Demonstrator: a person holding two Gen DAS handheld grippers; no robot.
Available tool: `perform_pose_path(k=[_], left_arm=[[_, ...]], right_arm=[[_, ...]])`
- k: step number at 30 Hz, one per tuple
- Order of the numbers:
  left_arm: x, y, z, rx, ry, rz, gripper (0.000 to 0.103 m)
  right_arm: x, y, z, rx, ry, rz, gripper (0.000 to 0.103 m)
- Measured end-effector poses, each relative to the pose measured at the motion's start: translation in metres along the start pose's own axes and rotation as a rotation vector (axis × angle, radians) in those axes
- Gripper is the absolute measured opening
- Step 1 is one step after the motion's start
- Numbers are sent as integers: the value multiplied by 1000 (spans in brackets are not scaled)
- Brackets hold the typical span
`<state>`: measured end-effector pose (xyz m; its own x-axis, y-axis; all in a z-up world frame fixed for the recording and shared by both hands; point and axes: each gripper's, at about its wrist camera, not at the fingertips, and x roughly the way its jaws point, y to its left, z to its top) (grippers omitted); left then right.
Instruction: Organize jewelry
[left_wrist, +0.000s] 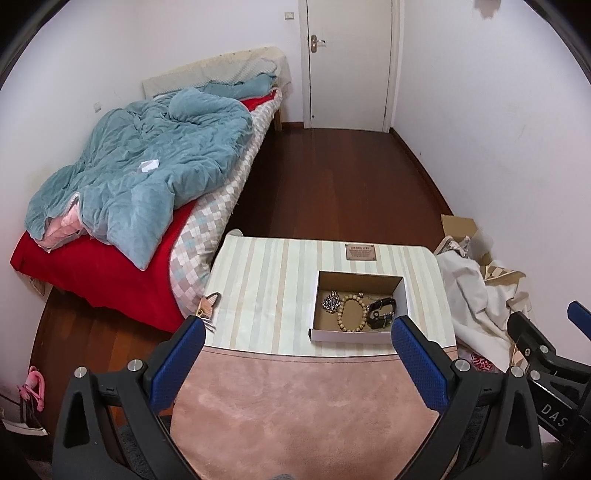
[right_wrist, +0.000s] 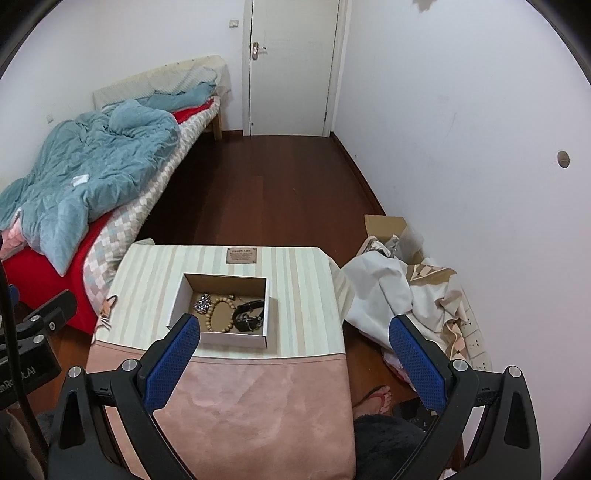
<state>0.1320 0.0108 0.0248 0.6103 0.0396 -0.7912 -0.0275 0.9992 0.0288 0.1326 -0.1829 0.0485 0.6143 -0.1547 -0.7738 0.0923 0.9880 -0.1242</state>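
Observation:
An open cardboard box (left_wrist: 358, 335) (right_wrist: 218, 339) sits on a small table covered with a striped and pink cloth (left_wrist: 266, 291) (right_wrist: 303, 295). Inside lie a silver sparkly piece (left_wrist: 331, 302) (right_wrist: 203, 304), a wooden bead bracelet (left_wrist: 352, 313) (right_wrist: 218, 314) and a black strap watch (left_wrist: 382, 313) (right_wrist: 250, 315). A small hair clip (left_wrist: 209, 307) (right_wrist: 107, 309) lies at the table's left edge. My left gripper (left_wrist: 299, 325) is open and empty, held above the table's near side. My right gripper (right_wrist: 295, 325) is open and empty, likewise short of the box.
A bed (left_wrist: 147, 177) with a blue quilt and red sheet stands left of the table. A heap of white cloth and cardboard (left_wrist: 476, 291) (right_wrist: 399, 288) lies on the floor to the right. A closed door (left_wrist: 349, 62) is at the back. A person's foot (right_wrist: 380, 398) shows below.

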Motion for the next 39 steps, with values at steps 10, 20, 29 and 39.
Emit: perform_pose_path(k=[10,20,29,39], left_arm=[[20,-3,1,1,42,-7,103],[24,-2,0,2,47,-2,103],[25,-2,-1,7,45,3,103],[24,0,-3,9,47,1,103]], right_arm=[[19,3,3,-10,33,-6,103],[23,6,1,-14,44,4,103],[21,10,1,-14,43,9,103],[18,9,0,-17,46,16,103]])
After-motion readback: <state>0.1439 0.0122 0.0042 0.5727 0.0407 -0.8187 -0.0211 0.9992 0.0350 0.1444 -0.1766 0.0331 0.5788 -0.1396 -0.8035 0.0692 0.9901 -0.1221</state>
